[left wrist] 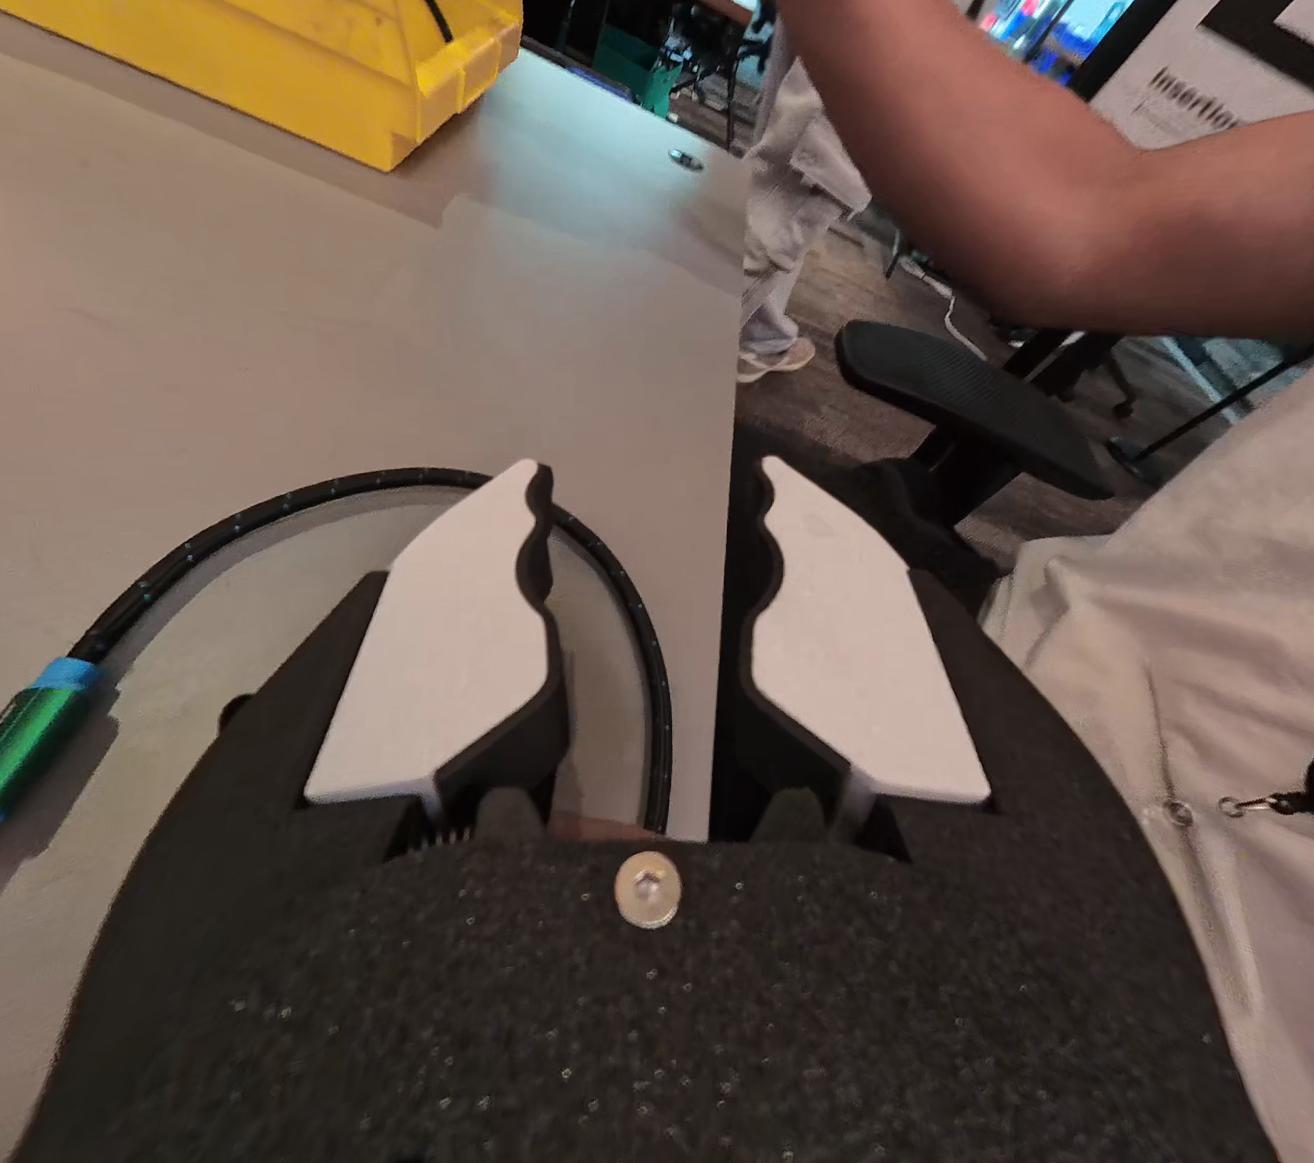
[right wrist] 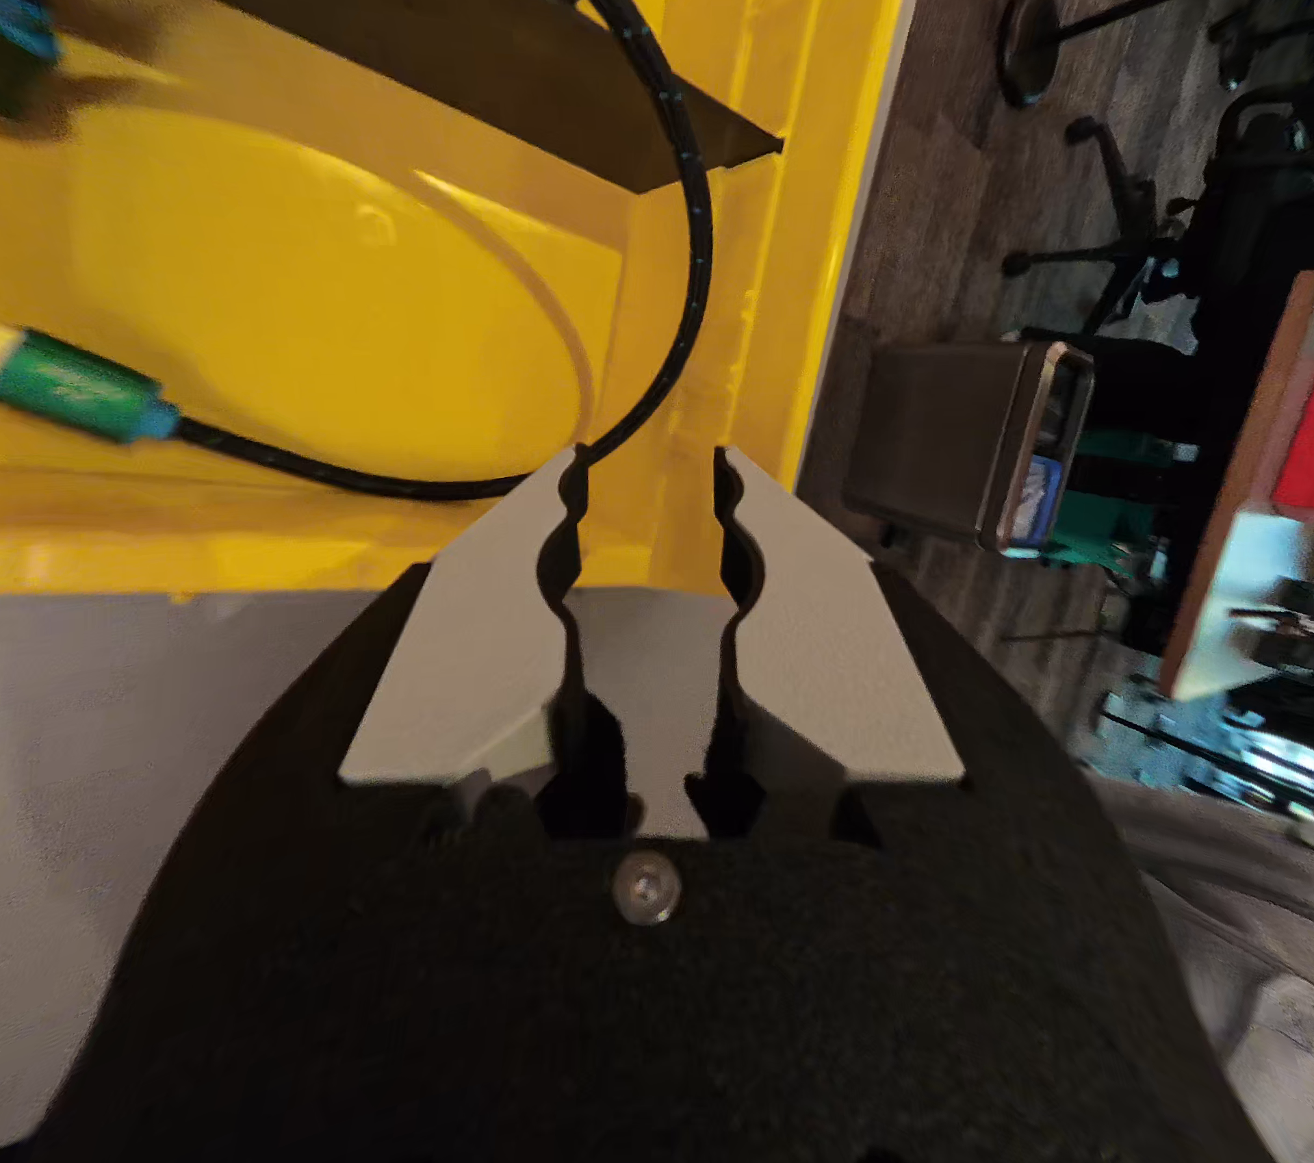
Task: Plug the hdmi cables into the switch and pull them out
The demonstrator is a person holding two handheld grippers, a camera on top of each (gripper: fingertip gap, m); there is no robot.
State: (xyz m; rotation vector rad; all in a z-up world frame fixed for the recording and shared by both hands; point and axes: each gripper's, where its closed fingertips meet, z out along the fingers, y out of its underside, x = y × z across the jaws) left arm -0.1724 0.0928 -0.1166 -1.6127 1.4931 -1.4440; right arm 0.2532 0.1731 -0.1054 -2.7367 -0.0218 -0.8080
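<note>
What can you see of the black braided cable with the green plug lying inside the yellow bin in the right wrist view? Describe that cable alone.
The black braided cable with the green metallic plug has a woven sheath flecked with small pale blue dots. Its plug is glossy green with a blue collar where the cord joins. From there the cord runs along the floor of the yellow plastic bin, sweeps up in a wide curve past the tip of one finger, crosses a dark flat divider and leaves the frame at the top. It lies slack and unplugged; nothing grips it.

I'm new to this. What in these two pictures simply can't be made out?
- The switch: in neither view can I pick it out for certain.
- Left wrist view: the green plug is cut off by the left edge; the braided cable passes behind the left tongs.
- Right wrist view: a blurred plug at the yellow bin's left edge.
</note>
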